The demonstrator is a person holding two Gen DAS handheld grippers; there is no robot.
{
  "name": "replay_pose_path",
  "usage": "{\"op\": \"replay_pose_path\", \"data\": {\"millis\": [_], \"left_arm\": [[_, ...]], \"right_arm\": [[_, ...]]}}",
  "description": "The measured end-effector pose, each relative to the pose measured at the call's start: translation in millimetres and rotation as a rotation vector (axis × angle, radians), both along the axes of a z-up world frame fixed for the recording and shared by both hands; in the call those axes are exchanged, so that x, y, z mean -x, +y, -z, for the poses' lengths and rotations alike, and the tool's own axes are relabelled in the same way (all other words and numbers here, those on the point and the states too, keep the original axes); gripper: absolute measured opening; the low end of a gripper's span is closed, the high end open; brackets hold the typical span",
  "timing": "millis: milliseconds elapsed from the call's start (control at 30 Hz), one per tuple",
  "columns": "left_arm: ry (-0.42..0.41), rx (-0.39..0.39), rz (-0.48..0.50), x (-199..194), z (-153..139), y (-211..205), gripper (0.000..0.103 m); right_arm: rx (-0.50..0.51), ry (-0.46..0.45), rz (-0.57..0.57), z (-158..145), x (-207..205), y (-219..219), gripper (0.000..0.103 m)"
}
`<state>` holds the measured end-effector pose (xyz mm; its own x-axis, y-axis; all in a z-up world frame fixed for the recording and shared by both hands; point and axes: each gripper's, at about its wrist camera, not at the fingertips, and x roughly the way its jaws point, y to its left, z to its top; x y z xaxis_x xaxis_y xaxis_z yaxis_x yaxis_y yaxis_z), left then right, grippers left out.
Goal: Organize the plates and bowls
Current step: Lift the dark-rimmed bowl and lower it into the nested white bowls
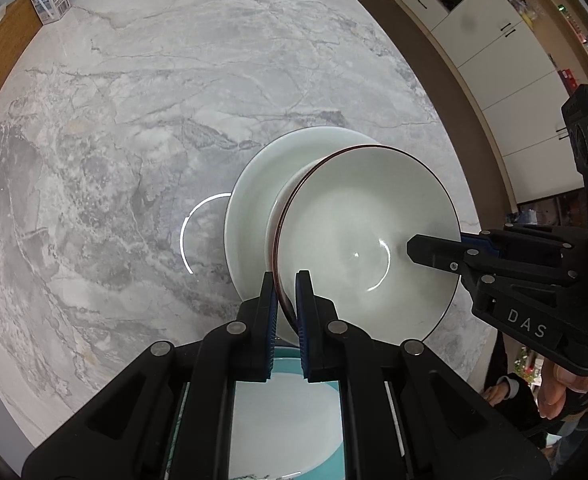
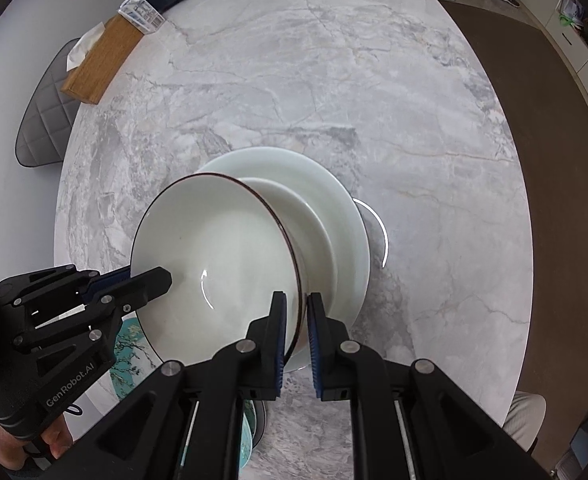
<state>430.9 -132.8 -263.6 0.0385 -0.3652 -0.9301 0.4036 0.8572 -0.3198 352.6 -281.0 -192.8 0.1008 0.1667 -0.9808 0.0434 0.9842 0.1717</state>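
One dark-rimmed bowl (image 1: 367, 240) clamped by left hand-held gripper (image 1: 285, 280) and right hand-held gripper (image 2: 296, 300), above one white plate (image 2: 333, 200), one teal plate (image 2: 128, 354) beneath.

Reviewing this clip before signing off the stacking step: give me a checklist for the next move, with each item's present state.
1. Left gripper clamped on the rim of the dark-rimmed bowl: ok.
2. Right gripper clamped on the opposite rim: ok.
3. Bowl over the white plate: ok, though off-centre toward the near side.
4. Bowl level: not ok, it looks tilted.
5. Bowl clear of the plate below: cannot tell.
6. Teal patterned plate clear of the path: cannot tell; it lies close beneath the grippers.
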Motion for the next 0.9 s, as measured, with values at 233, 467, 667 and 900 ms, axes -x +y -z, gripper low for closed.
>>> {"op": "replay_pose_path", "data": {"millis": [233, 467, 667, 900], "left_arm": [[-0.040, -0.028, 0.005, -2.2, -0.9, -3.6, 0.007], [-0.112, -0.085, 0.023, 1.3, -1.8, -12.8, 0.008], [-0.130, -0.105, 0.028, 2.7, 0.4, -14.2, 0.009], [-0.135, -0.078, 0.013, 4.5, 0.6, -8.8, 0.030]], "right_arm": [[0.021, 0.003, -0.009, 9.5, -0.7, 2.4, 0.012], [0.023, 0.001, -0.004, 9.3, -2.3, 2.3, 0.012], [0.027, 0.006, -0.010, 7.8, -4.0, 5.7, 0.021], [0.030, -0.006, -0.021, 5.9, -3.7, 13.1, 0.041]]}}
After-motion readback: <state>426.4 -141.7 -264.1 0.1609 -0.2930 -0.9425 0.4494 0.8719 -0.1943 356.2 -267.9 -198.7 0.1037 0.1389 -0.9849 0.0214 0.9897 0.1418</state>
